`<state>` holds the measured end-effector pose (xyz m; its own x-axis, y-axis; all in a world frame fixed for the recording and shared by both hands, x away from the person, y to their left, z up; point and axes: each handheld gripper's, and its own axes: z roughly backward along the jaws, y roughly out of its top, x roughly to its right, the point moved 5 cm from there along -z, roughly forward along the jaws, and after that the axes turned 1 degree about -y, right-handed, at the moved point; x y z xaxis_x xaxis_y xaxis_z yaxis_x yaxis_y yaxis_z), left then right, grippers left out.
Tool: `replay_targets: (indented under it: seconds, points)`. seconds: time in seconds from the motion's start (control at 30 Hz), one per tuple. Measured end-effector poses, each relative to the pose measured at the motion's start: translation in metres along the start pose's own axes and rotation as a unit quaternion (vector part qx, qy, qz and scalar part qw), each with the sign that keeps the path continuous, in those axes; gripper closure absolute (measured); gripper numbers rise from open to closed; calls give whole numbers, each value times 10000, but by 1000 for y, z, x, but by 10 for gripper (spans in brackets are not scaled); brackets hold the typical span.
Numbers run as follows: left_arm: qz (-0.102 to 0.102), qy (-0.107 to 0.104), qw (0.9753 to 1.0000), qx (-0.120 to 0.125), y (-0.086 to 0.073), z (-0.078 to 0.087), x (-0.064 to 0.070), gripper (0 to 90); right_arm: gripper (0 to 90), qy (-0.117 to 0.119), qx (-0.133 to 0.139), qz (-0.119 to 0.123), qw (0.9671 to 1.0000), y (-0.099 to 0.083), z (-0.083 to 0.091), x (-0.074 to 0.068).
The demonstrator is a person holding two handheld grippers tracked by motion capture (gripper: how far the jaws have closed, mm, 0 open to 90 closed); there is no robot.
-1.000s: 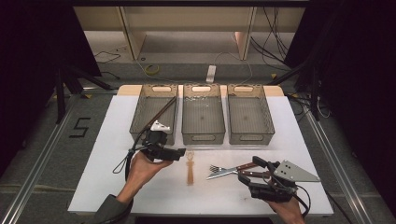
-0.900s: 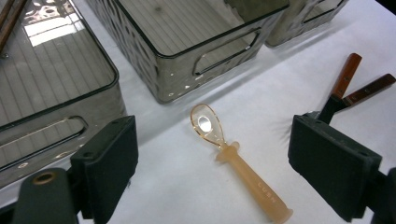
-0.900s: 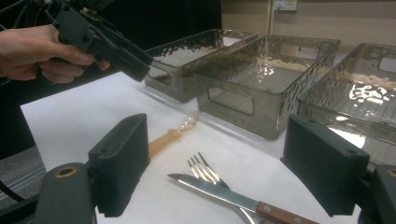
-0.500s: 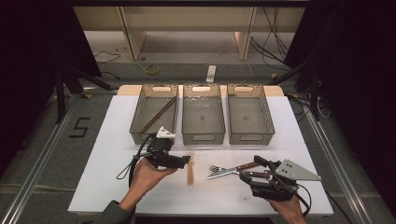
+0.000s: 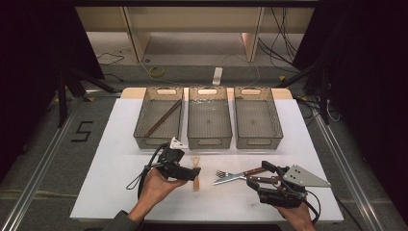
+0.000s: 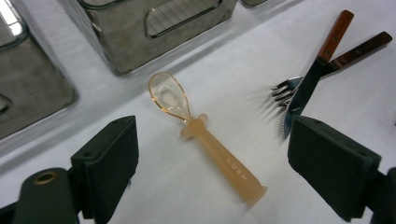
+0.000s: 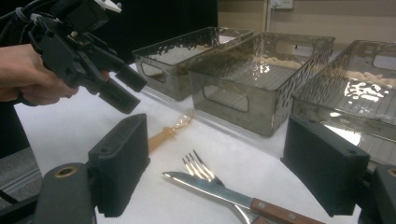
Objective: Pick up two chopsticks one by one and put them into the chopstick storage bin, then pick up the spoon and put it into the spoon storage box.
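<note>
Spoon (image 5: 196, 174): handle largely hidden beneath left gripper (image 5: 191, 174) in high view; knife (image 7: 236, 199) handle cut off at right gripper view's lower edge.

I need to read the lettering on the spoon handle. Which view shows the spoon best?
The left gripper view: the spoon lies whole and close, lettering legible. In the high view it is small and partly hidden; in the right gripper view a jaw covers its handle end.
</note>
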<state>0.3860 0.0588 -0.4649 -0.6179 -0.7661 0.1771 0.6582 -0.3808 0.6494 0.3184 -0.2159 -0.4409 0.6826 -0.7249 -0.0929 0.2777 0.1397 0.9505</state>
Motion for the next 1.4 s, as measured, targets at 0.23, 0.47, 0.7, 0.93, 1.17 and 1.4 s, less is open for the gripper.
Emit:
replay_targets:
  seconds: [0.23, 0.47, 0.7, 0.93, 1.17, 1.4]
  points:
    - [-85, -33, 9998, -185, -4, -10, 10, 163, 229, -15, -10, -11, 10000, 0, 1, 2]
    - [-196, -18, 9991, -382, -8, -21, 18, 178, 228, -6, -1, -26, 10000, 0, 0, 2]
    - [-175, 22, 9986, -496, -11, -29, 17, 204, 229, -18, -15, -45, 10000, -1, 0, 3]
    - [-264, 11, 9977, -628, -15, -34, 18, 261, 229, -3, -19, 3, 10000, 0, -1, 0]
    - [-323, 120, 9969, -703, -18, -38, 11, 334, 229, 16, -27, 59, 10000, 1, -1, -4]
    - [-351, 129, 9965, -749, -17, -46, 9, 400, 229, 5, -64, 56, 10000, 0, -2, -4]
